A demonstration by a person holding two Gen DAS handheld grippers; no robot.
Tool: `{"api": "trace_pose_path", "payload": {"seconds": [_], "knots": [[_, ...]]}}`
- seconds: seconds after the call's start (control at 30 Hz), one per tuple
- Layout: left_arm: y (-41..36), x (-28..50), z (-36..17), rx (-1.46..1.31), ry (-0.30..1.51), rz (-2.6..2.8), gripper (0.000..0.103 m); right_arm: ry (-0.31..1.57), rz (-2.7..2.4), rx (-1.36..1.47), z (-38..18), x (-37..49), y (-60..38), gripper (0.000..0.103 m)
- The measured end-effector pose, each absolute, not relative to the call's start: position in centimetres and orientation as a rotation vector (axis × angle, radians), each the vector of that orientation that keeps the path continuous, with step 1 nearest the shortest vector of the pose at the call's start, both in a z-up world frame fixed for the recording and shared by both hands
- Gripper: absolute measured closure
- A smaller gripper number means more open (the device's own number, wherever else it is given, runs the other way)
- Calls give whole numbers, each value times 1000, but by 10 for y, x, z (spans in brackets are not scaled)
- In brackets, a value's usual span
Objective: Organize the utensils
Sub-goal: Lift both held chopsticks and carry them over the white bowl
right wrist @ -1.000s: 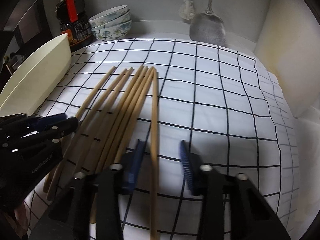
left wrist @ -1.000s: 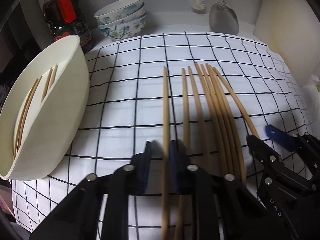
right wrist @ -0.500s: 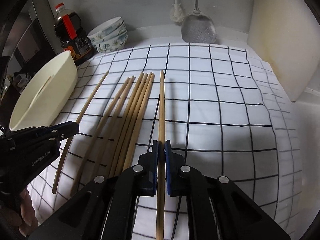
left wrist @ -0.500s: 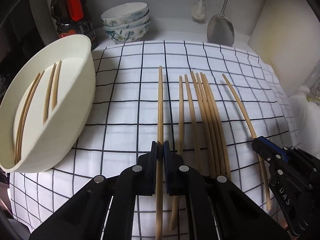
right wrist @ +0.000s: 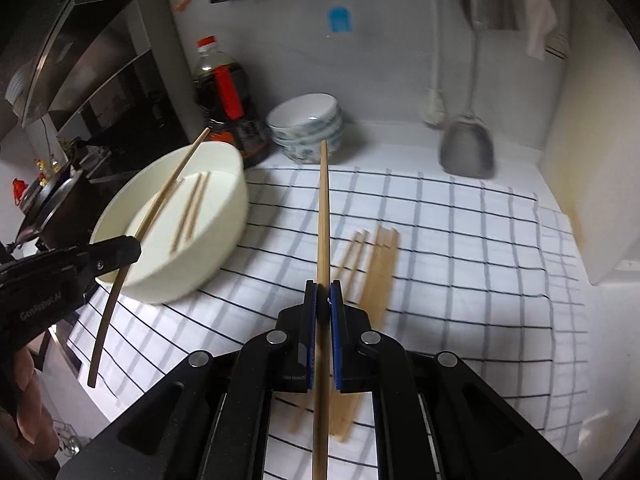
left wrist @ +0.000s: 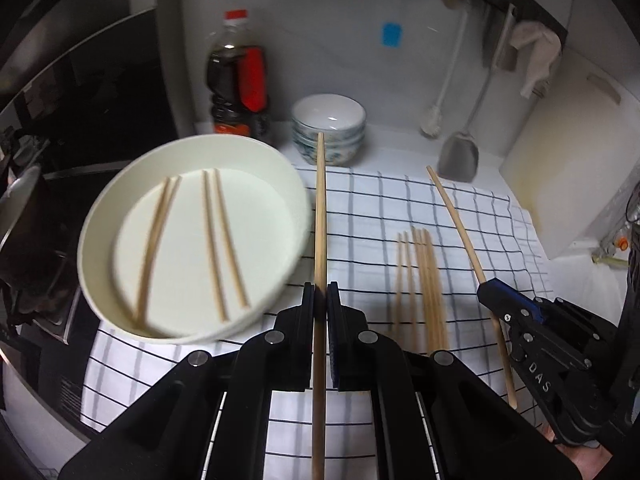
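Both grippers, left (left wrist: 320,300) and right (right wrist: 323,296), pinch one chopstick each lengthwise, the cream bowl (left wrist: 280,168) lying left, nearer the left gripper.

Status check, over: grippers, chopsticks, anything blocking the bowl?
Left gripper and right gripper each shut on one chopstick. Four in cream bowl; bundle on cloth. Path clear.

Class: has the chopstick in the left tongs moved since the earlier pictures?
Yes. The chopstick has lifted off the checked cloth; its tip now overlaps the stacked bowls.

Four chopsticks (left wrist: 216,240) in one basin (left wrist: 192,332), two gripped, three stacked bowls (left wrist: 329,128)
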State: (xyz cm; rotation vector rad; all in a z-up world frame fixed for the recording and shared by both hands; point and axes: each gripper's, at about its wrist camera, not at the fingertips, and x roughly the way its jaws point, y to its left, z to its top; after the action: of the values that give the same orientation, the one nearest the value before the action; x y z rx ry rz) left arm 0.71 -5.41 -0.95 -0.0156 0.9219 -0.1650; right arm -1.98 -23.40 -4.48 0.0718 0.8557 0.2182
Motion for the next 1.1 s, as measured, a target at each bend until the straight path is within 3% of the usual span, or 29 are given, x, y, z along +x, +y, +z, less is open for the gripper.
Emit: {"api": "trace_pose_path", "payload": {"seconds": [0.43, 1.1], "knots": [[96, 72, -20, -10, 937, -75, 96, 867, 323, 117, -39, 51, -79, 97], [129, 118, -69, -109, 1042, 9, 96, 1036, 432, 24, -81, 129, -14, 97]]}}
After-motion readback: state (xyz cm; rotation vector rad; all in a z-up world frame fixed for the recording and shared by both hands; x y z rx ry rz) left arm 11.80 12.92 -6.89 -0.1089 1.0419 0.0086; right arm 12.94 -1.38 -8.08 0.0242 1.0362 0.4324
